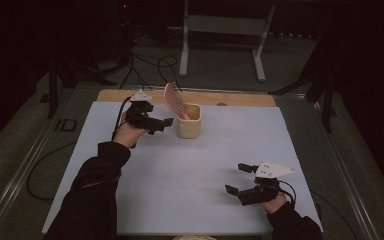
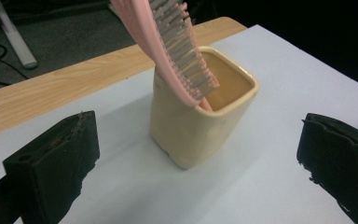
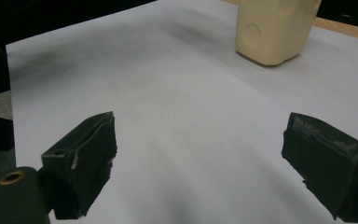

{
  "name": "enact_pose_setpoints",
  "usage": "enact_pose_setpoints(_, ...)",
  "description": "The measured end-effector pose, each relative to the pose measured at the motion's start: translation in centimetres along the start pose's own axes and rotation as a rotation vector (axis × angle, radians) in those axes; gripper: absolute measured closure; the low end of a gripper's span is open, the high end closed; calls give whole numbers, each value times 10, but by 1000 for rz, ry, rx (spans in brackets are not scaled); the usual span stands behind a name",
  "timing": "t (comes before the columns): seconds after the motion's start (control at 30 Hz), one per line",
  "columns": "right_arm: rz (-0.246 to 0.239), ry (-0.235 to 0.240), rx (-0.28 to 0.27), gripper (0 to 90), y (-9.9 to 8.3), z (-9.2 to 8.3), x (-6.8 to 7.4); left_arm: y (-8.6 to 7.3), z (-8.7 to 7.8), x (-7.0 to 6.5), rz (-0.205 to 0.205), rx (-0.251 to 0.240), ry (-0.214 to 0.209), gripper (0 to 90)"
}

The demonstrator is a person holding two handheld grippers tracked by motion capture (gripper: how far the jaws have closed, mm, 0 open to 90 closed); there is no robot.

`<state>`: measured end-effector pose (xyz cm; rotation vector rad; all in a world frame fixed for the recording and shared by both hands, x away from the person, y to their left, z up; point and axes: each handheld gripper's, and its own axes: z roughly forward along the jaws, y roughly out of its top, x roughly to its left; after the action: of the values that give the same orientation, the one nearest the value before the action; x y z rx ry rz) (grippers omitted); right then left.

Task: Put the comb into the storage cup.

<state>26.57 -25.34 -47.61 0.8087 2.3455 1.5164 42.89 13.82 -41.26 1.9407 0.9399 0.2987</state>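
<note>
A cream square cup [image 1: 189, 121] [image 2: 200, 119] [image 3: 274, 29] stands upright near the far middle of the white mat. A pink hairbrush [image 1: 174, 99] [image 2: 172, 44] leans in it, handle down, bristled head sticking out toward the left. My left gripper [image 1: 159, 121] [image 2: 200, 158] is just left of the cup, open, its jaws wide apart and nothing between them. My right gripper [image 1: 238, 179] [image 3: 200, 163] hovers low near the front right of the mat, open and holding nothing, pointing left across bare mat.
The white mat [image 1: 190, 165] covers most of a wooden tabletop [image 1: 220, 97], whose bare strip runs along the far edge. Beyond it stand a metal frame's white legs [image 1: 184, 45] and floor cables [image 1: 150, 62]. Dark stands flank both sides.
</note>
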Motion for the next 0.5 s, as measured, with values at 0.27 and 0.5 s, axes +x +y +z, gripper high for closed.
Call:
enact_pose_setpoints(0.27,5,-2,4,97,0,0,0,-9,-7,-4,9,-12,-21,0)
enact_pose_setpoints(0.5,10,-3,0,98,-1,0,-1,-20,-15,-8,25,-10,-58,0)
